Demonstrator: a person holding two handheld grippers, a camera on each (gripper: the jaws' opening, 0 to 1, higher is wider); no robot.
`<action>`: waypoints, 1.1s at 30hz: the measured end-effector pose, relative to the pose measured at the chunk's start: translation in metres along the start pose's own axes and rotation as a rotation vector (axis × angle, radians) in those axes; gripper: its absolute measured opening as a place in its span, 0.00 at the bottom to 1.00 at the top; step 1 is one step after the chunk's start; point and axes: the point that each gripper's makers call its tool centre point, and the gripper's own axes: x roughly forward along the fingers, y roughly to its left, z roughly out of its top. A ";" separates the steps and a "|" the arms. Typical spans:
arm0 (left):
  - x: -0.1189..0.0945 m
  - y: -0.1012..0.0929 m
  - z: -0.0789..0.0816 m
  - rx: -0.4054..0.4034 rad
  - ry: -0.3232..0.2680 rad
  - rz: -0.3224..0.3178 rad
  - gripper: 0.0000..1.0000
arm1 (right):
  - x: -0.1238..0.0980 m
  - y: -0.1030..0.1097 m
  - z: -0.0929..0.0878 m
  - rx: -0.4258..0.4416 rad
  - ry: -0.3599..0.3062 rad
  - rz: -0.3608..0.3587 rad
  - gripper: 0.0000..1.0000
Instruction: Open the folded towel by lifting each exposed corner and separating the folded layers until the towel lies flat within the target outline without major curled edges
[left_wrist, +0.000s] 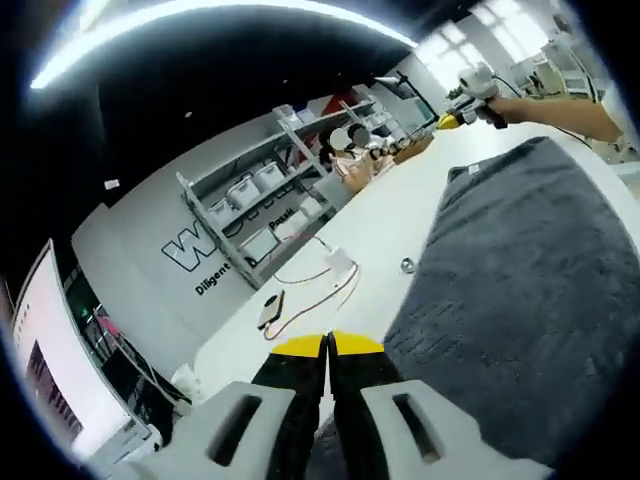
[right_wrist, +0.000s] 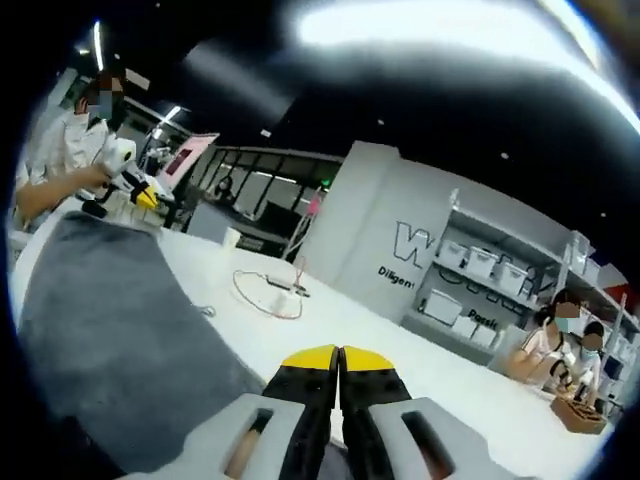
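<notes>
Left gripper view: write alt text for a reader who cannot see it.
The left tool, yellow-tipped jaws closed, sits at the near edge of a dark grey towel spread on a white table. Across the towel, the right tool is held at its far corner. Cables lie on the table, with shelves of bins behind.

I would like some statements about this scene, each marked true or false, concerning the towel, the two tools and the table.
1. The towel is dark grey. True.
2. The left tool has its jaws wide open. False: the yellow-tipped jaws are pressed together.
3. The towel lies on a white table. True.
4. The right tool holds a red cup. False: its jaws are closed at the towel's edge; no cup is there.
5. A cable lies on the table beyond the towel. True.
</notes>
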 end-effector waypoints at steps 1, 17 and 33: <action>0.002 0.003 -0.006 -0.001 0.009 0.011 0.01 | 0.003 -0.003 -0.004 0.023 0.004 -0.010 0.00; 0.003 0.035 -0.063 0.230 0.056 0.237 0.02 | 0.017 0.003 -0.069 0.130 0.025 -0.002 0.00; 0.015 0.020 -0.116 0.112 0.218 0.122 0.02 | 0.010 0.003 -0.145 0.088 0.320 -0.036 0.00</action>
